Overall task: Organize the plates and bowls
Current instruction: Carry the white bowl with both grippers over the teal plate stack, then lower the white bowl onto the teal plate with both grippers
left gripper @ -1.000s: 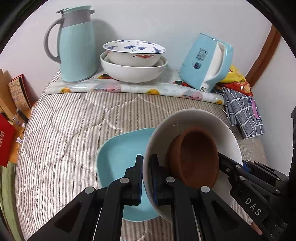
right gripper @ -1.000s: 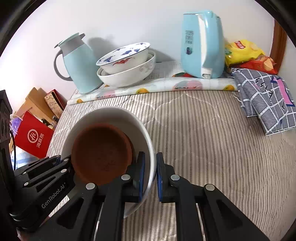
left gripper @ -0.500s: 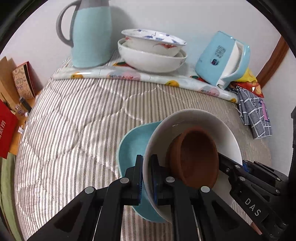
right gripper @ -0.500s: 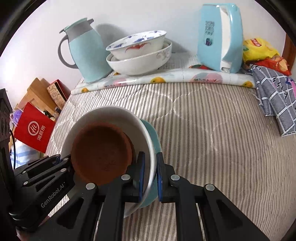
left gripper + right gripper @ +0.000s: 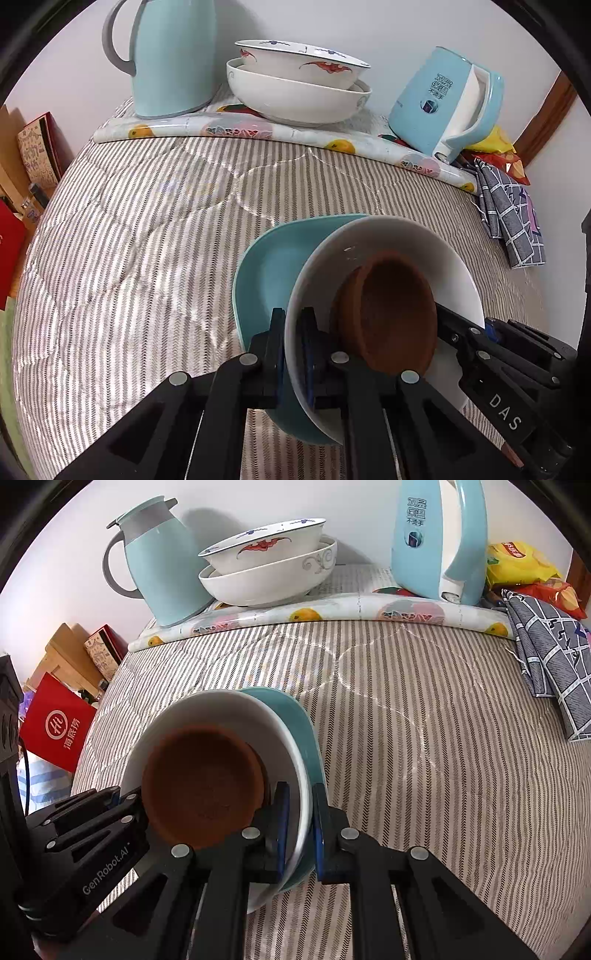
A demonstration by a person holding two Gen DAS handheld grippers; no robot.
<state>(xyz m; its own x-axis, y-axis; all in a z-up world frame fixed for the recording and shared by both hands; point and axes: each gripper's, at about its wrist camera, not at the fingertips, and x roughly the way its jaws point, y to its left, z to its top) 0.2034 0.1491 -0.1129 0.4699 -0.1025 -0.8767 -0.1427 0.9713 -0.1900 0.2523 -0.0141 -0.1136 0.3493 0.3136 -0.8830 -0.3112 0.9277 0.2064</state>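
Note:
A white bowl (image 5: pixel 391 236) with a brown bowl (image 5: pixel 395 306) nested in it is held over a teal plate (image 5: pixel 273 266) on the striped quilt. My left gripper (image 5: pixel 293 325) is shut on the white bowl's left rim. My right gripper (image 5: pixel 300 805) is shut on the opposite rim of the white bowl (image 5: pixel 229 709); the brown bowl (image 5: pixel 201 779) and teal plate (image 5: pixel 291 709) show there too. Whether the bowl touches the plate, I cannot tell. Two stacked white bowls (image 5: pixel 295 85) sit at the back, the top one patterned; they also show in the right wrist view (image 5: pixel 269 565).
A teal thermos jug (image 5: pixel 170 55) stands back left and a blue kettle (image 5: pixel 447 103) back right on a fruit-print mat (image 5: pixel 280 134). A checked cloth (image 5: pixel 513 218) and snack bags (image 5: pixel 524 565) lie at the right. Boxes and a red bag (image 5: pixel 55 727) sit left of the bed.
Both grippers carried the white bowl with the brown bowl leftward and toward the back stack; it now sits over the teal plate, covering more of it.

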